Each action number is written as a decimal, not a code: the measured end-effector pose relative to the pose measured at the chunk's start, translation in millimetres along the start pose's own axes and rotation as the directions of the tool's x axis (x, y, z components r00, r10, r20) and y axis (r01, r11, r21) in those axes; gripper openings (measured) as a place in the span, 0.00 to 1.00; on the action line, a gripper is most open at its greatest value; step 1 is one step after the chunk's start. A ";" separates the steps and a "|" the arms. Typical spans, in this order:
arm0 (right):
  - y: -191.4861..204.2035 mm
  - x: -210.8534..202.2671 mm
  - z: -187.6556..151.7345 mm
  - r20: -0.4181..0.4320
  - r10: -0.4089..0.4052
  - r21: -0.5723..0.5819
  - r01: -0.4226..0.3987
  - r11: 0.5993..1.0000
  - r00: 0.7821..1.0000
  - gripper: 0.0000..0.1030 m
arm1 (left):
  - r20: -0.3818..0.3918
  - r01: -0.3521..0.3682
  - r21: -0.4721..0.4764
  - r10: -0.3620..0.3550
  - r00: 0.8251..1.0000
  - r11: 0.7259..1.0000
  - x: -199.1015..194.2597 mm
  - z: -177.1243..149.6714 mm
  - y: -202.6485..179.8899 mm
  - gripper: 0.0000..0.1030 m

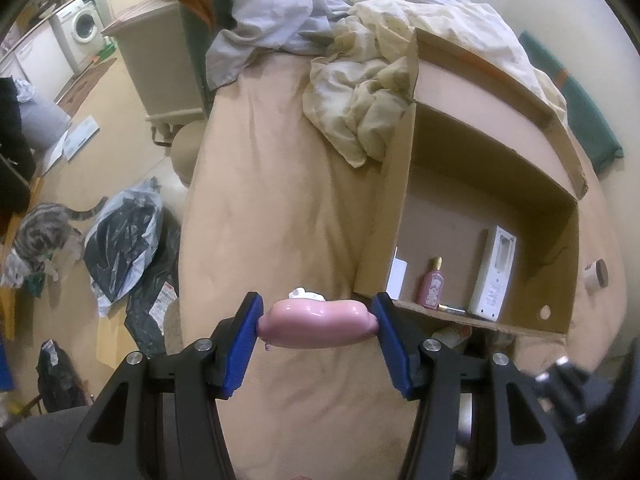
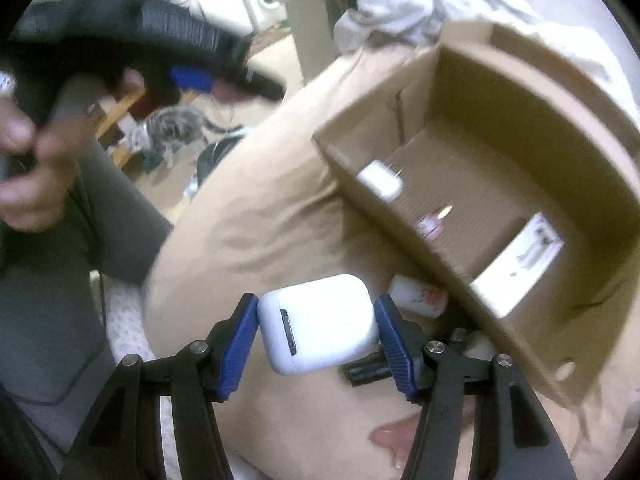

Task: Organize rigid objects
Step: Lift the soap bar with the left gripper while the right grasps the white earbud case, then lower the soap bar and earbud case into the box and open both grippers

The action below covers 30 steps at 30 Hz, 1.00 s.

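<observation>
My left gripper (image 1: 318, 326) is shut on a glossy pink rounded object (image 1: 318, 326), held above the tan bedcover left of an open cardboard box (image 1: 560, 240). Inside the box stand a pink perfume bottle (image 1: 432, 286), a white rectangular device (image 1: 496, 272) and a small white box (image 1: 398, 278). My right gripper (image 2: 318, 330) is shut on a white earbud case (image 2: 318, 324), lifted over the bed near the box's (image 2: 400, 216) front wall. In the blurred right wrist view the box again shows the white device (image 2: 524, 260) and the bottle (image 2: 430, 226).
A white printed tube (image 2: 416, 294) and a black item (image 2: 366, 370) lie by the box's front wall; a small round jar (image 1: 596, 274) sits right of the box. Crumpled sheets (image 1: 360, 92) lie behind. On the floor are a cat (image 1: 38, 240) and plastic bags (image 1: 124, 248).
</observation>
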State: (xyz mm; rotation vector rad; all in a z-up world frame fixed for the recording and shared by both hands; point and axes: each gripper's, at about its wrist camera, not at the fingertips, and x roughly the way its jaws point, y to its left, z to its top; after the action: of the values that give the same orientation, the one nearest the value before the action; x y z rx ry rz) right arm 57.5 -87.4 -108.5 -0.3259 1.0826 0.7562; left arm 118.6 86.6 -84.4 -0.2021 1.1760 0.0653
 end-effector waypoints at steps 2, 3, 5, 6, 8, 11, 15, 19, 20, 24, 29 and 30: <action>-9.7 -19.6 1.3 0.043 -0.014 0.027 0.012 1.000 0.999 0.61 | 0.014 -0.001 0.014 0.001 1.000 1.000 -3.2 -2.5 -1.3 0.51; -16.5 -31.4 2.5 0.067 -0.026 0.045 0.023 0.999 0.997 0.61 | 0.028 -0.007 0.030 0.006 1.000 1.000 -6.4 -4.1 -3.7 0.51; -25.6 -46.2 6.8 0.100 -0.053 0.071 0.046 0.996 0.994 0.61 | 0.056 -0.007 0.060 0.003 0.998 0.998 -13.6 -6.1 -9.2 0.51; -32.3 -55.6 8.2 0.115 -0.070 0.086 0.061 0.994 0.991 0.61 | 0.066 -0.006 0.072 0.001 0.998 0.997 -16.8 -6.4 -12.0 0.51; -43.3 -68.2 11.5 0.137 -0.099 0.117 0.083 0.990 0.986 0.61 | 0.085 -0.005 0.102 -0.004 0.996 0.995 -23.1 -5.3 -19.4 0.51; -56.8 -78.0 14.9 0.161 -0.144 0.166 0.117 0.979 0.976 0.61 | 0.104 -0.006 0.148 -0.009 0.995 0.989 -31.2 1.0 -34.2 0.51; -80.4 -83.1 17.3 0.175 -0.209 0.244 0.163 0.956 0.962 0.61 | 0.116 -0.005 0.201 -0.019 0.993 0.980 -35.3 13.4 -55.9 0.51; -104.2 -63.2 15.9 0.155 -0.263 0.355 0.195 0.914 0.952 0.61 | 0.093 0.015 0.240 -0.039 0.995 0.971 -23.4 27.7 -79.0 0.51; -110.3 -56.9 14.0 0.148 -0.270 0.380 0.197 0.904 0.951 0.61 | 0.084 0.018 0.257 -0.041 0.996 0.966 -17.8 29.6 -86.2 0.51; -122.4 -33.3 7.4 0.091 -0.283 0.426 0.220 0.878 0.955 0.61 | 0.072 0.007 0.353 -0.034 0.997 0.935 11.8 28.5 -119.2 0.51; -120.8 -22.8 10.7 0.062 -0.288 0.392 0.242 0.888 0.956 0.61 | 0.035 0.029 0.404 -0.047 0.998 0.914 46.3 18.5 -139.3 0.51; -120.8 -21.4 10.6 0.054 -0.286 0.392 0.243 0.887 0.957 0.61 | 0.030 0.021 0.412 -0.037 0.999 0.911 52.6 16.4 -141.8 0.51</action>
State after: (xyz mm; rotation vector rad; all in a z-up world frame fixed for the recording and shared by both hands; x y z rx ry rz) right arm 143.1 -175.5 -98.8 -0.0927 1.0283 0.3023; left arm 175.9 -52.1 -109.3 0.1555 1.1229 -0.2054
